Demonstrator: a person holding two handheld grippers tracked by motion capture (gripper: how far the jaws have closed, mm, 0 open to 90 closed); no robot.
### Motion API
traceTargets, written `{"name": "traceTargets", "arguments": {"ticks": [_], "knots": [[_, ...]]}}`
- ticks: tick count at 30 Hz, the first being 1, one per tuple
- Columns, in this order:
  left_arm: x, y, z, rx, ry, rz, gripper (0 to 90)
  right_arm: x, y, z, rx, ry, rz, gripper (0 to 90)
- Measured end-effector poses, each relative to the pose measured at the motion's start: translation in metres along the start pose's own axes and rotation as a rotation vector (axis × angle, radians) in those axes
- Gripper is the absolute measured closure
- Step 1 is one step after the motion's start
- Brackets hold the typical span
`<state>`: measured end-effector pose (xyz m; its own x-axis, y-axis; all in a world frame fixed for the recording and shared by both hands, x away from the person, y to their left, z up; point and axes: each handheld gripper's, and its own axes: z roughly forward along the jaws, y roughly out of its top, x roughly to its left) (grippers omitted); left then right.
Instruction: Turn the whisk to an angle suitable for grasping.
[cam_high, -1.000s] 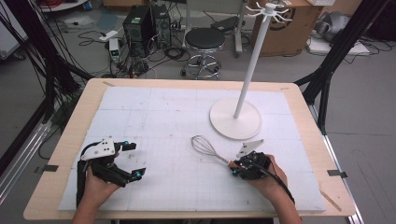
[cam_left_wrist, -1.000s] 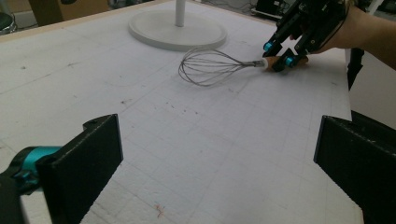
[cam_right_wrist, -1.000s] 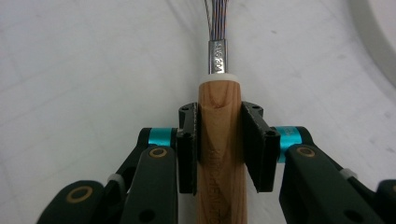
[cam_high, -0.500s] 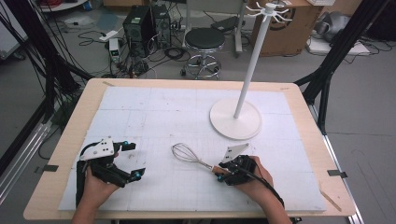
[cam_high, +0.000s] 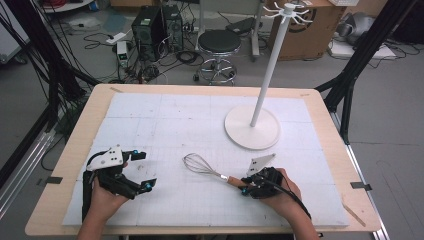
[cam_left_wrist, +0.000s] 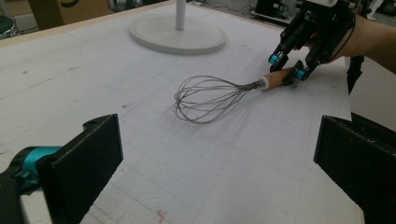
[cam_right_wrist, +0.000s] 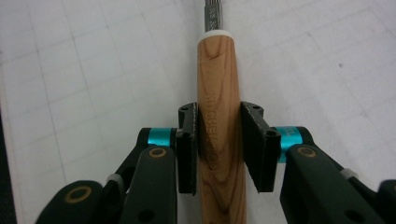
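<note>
A wire whisk (cam_high: 200, 164) with a wooden handle (cam_right_wrist: 218, 93) lies on the white mat (cam_high: 165, 120), its head pointing left toward the centre. My right gripper (cam_high: 242, 187) is shut on the handle, and both pads press its sides in the right gripper view (cam_right_wrist: 218, 144). My left gripper (cam_high: 146, 170) rests open at the front left with nothing between its jaws. From the left gripper view (cam_left_wrist: 219, 163), the whisk (cam_left_wrist: 205, 98) lies ahead, with the right gripper (cam_left_wrist: 286, 67) at its handle end.
A white hook stand has a round base (cam_high: 251, 128) at the right rear of the mat, and its pole (cam_high: 267, 70) rises to a ring of hooks. The base (cam_left_wrist: 177, 35) also sits beyond the whisk. Wooden table edges (cam_high: 75, 150) frame the mat.
My right gripper has drawn the whisk left and a little toward the front edge, away from the stand base. The left gripper has stayed put and open.
</note>
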<state>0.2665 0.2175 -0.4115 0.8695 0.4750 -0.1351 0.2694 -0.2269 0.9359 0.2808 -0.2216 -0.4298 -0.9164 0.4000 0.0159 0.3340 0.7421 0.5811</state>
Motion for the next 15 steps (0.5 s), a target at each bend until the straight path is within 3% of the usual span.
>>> {"name": "traceTargets", "arguments": {"ticks": [4, 15], "knots": [[0.001, 0.001, 0.001, 0.011, 0.006, 0.005, 1.7, 0.002, 0.006, 0.004, -0.013, 0.002, -0.014, 69.8], [-0.001, 0.001, -0.001, -0.005, -0.003, 0.001, 1.8, 0.01, 0.043, 0.032, -0.011, 0.062, -0.082, 70.0]]}}
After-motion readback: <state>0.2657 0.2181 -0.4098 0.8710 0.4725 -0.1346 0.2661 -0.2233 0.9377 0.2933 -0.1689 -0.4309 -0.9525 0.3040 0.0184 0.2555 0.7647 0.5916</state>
